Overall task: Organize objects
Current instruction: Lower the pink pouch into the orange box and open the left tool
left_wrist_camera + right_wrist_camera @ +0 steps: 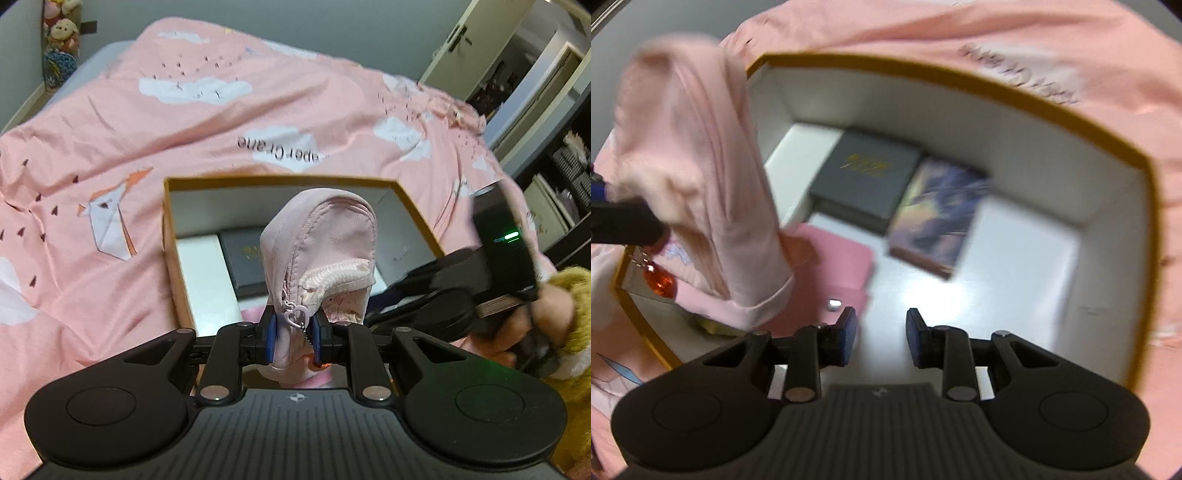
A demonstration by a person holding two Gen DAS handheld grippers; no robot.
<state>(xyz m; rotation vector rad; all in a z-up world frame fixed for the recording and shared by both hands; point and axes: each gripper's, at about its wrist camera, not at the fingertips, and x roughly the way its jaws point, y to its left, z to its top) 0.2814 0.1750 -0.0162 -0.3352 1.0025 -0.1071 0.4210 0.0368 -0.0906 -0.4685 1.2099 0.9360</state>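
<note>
My left gripper (293, 338) is shut on a pale pink zipped fabric pouch (321, 254) and holds it up over the near edge of an open gold-rimmed box (170, 236) with white walls. The pouch also shows at the left of the right wrist view (701, 166), with a red bead charm (659, 282) hanging under it. My right gripper (881, 332) is open and empty, above the box's white floor (1015, 280). In the box lie a dark grey case with gold lettering (864, 177), a purple picture card pack (938, 218) and a pink flat item (838, 262).
The box sits on a bed with a pink cloud-print duvet (184, 122). The right hand and its gripper body (506, 251) are at the right of the left wrist view. Shelves (569, 177) and a door (480, 40) stand at the right; soft toys (61, 33) hang at the far left.
</note>
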